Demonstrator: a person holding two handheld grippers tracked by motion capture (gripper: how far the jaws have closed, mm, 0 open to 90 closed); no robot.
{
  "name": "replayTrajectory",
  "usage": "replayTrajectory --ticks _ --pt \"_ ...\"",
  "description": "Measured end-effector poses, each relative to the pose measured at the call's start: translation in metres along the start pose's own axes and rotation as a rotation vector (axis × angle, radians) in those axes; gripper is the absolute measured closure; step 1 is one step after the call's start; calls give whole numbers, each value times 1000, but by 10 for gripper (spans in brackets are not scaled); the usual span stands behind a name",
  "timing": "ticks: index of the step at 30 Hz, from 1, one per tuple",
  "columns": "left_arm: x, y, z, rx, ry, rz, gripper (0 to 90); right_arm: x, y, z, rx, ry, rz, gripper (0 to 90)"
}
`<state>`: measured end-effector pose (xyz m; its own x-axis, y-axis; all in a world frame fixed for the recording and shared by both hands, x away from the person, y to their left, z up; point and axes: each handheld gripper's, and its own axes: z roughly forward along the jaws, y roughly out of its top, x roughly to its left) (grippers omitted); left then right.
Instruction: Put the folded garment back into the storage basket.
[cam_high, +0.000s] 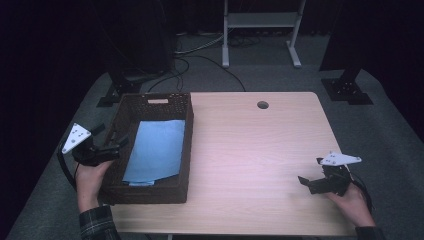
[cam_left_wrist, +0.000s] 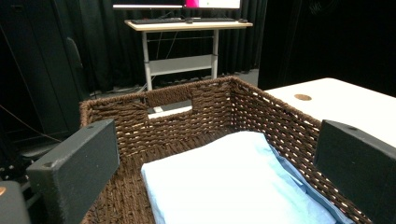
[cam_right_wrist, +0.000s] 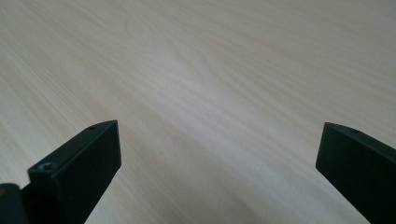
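No readable text, label, brand, number or sign is showing on anything in these views; nothing is bearing legible writing.

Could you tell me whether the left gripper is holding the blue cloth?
No, the left gripper has its jaws wide apart with nothing between them, while the blue cloth lies flat inside the basket.

From above my side I look down on the basket; my left gripper view faces into it close up, my right one skims bare table beside it.
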<state>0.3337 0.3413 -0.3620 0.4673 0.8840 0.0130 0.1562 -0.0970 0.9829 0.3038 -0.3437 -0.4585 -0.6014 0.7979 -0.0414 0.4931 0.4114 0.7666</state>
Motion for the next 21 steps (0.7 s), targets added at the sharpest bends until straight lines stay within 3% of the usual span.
replayTrajectory --ticks 4,9,21 --pt "1 0 0 1 0 0 0 -1 -21 1 61 -9 21 0" --pt "2 0 -1 -8 -1 -5 0 -3 -36 0 97 -15 51 0" --pt "0 3 0 -13 -6 -10 0 -8 -41 -2 85 -34 103 0"
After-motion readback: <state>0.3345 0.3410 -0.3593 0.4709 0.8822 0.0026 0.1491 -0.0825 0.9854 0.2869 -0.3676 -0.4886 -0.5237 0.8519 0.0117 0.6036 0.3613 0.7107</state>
